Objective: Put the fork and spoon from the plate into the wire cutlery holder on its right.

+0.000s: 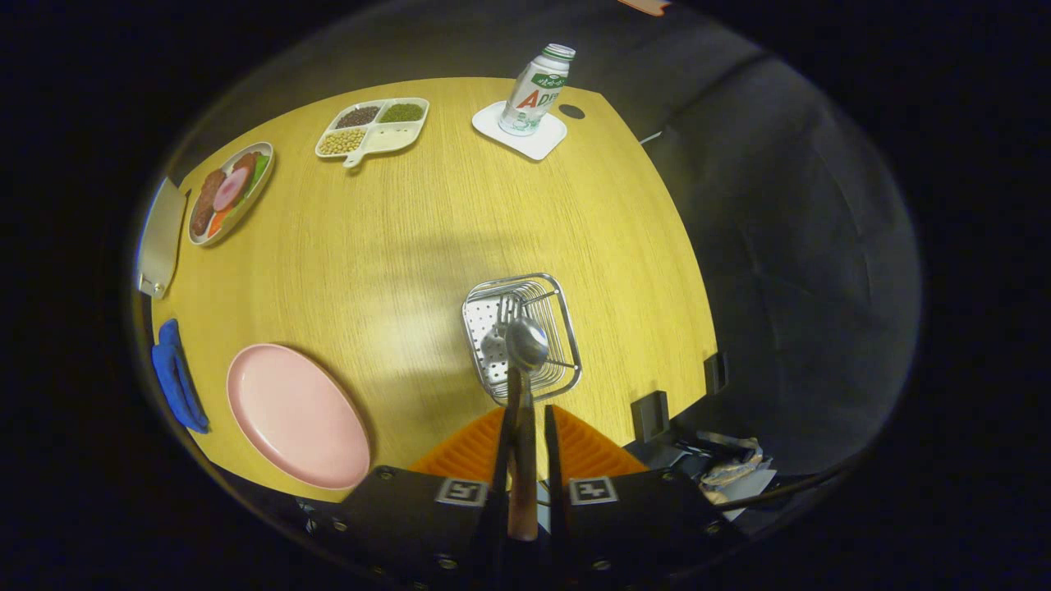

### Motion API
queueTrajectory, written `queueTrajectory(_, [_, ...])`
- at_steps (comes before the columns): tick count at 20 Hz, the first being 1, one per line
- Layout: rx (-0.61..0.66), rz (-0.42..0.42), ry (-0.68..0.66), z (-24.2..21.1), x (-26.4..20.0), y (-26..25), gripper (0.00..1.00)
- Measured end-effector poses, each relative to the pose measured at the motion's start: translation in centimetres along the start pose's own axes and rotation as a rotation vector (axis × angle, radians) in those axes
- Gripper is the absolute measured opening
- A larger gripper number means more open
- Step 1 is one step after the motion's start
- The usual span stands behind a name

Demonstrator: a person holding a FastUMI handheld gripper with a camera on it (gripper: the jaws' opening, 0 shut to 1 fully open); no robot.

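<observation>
The jaws are drawn narrow and clamp the handle of the spoon (525,343), which runs up between the two fingers with its bowl out ahead of the fingertips. That bowl hangs over the wire cutlery holder (566,324), a rectangular chrome basket with a perforated floor standing on the wooden surface (394,246) just beyond the gripper (523,423). The fork (506,310) stands inside the holder with its tines up, just behind and left of the spoon bowl. Whether the spoon bowl touches the holder's rim I cannot tell.

To the left of the holder, near the surface's front edge, lies the pink plate (296,414) with nothing on it. A blue cloth (176,377) sits at the edge further left, and a flat grey item (160,238) lies beyond that. At the far side are an oval dish of food (230,193), a divided tray of beans and grains (374,127), and a bottle (538,90) upright on a white square coaster (525,135). An orange ribbed mat (591,451) shows just under the fingers
</observation>
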State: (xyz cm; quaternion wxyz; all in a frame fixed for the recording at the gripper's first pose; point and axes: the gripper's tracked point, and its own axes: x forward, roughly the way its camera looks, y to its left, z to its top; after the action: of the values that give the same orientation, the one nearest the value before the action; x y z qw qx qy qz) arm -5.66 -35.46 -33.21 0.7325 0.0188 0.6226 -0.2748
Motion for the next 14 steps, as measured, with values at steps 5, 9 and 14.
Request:
queueTrajectory(5, [-0.002, 0.027, -0.044, 0.4, -0.6, 0.5, 0.77])
queueTrajectory(9, [-0.002, 0.038, -0.076, 0.7, -1.0, 0.8, 0.83])
queueTrajectory(14, [0.034, 0.051, -0.232, 3.5, -2.1, 1.0, 0.83])
